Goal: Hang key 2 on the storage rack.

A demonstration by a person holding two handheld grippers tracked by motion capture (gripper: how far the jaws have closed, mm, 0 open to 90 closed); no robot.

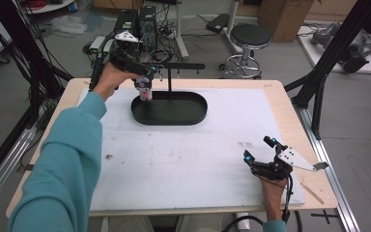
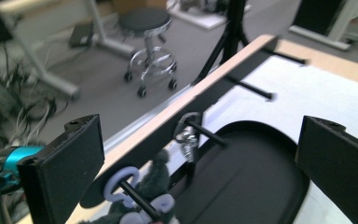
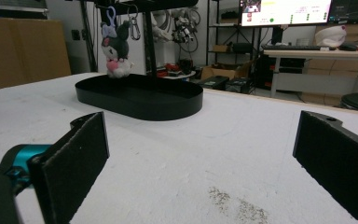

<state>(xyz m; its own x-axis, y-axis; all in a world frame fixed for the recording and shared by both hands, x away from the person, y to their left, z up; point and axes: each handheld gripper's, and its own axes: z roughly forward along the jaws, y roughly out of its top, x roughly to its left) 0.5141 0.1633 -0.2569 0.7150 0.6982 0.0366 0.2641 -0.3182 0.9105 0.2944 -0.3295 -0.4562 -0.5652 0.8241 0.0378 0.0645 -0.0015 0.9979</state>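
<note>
Hanging by its lilac loop point(image 2: 121, 179) from a peg on the black stand's crossbar point(image 1: 183, 66), near the far-left part of the table: a small plush keychain toy point(image 1: 145, 88), dark-hooded with a pink and white front, dangling over the left end of the black oval tray point(image 1: 193, 116). Beside it on a neighbouring peg, a silver carabiner point(image 2: 187, 135). Poised close behind the toy, at the table's far-left corner, the left gripper point(image 1: 147, 76), jaws spread wide with nothing pressed between the pads, toy and peg sitting in the gap below; sleeve in teal reaching in from the near-left edge. Resting low near the near-right corner of the white mat point(image 1: 183, 164), the right gripper point(image 1: 257, 151), jaws likewise released and empty, aimed across the mat toward tray and toy, well apart from both. Beyond the far edge, a round black stool point(image 1: 249, 36) on the grey floor.
</note>
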